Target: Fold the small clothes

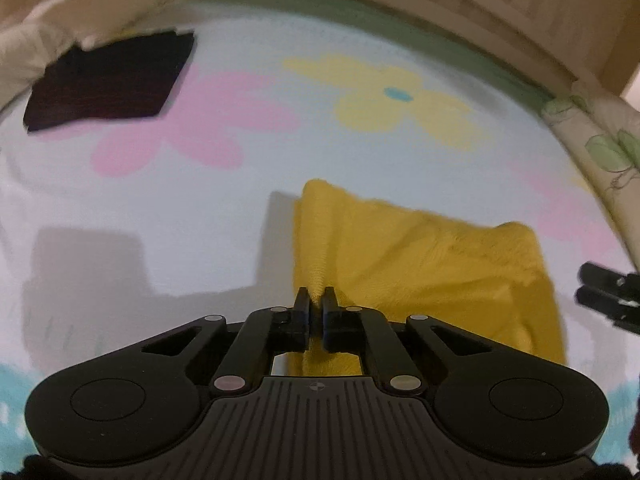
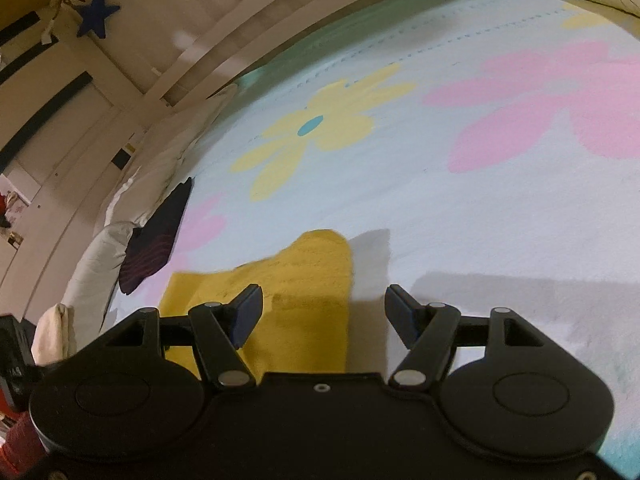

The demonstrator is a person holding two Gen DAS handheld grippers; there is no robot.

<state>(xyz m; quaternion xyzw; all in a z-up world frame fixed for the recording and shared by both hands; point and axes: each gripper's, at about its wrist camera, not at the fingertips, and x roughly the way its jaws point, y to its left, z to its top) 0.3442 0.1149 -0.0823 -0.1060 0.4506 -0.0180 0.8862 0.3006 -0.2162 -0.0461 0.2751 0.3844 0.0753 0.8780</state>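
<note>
right now your left gripper [image 1: 317,300] is pinching a ridge of the yellow cloth [image 1: 420,256] between nearly closed jaws, and the fabric is rising into a tent from the grip, which suggests you are lifting that edge so it can travel over the rest of the piece. the cloth is draping away to the right and far side of the grip, lying rumpled on the flowered blanket [image 1: 240,184], with its near part hanging under the gripper body.

your right gripper [image 2: 323,312] is hovering with its jaws spread wide and nothing between them, just over the right edge of the same yellow cloth [image 2: 308,280]; it looks placed to take a second corner or to pin the fabric while the fold is going over.

further out, a dark folded garment [image 1: 108,80] is sitting at the far left by the white pillows [image 2: 120,240], probably a finished piece set aside to leave room.
</note>
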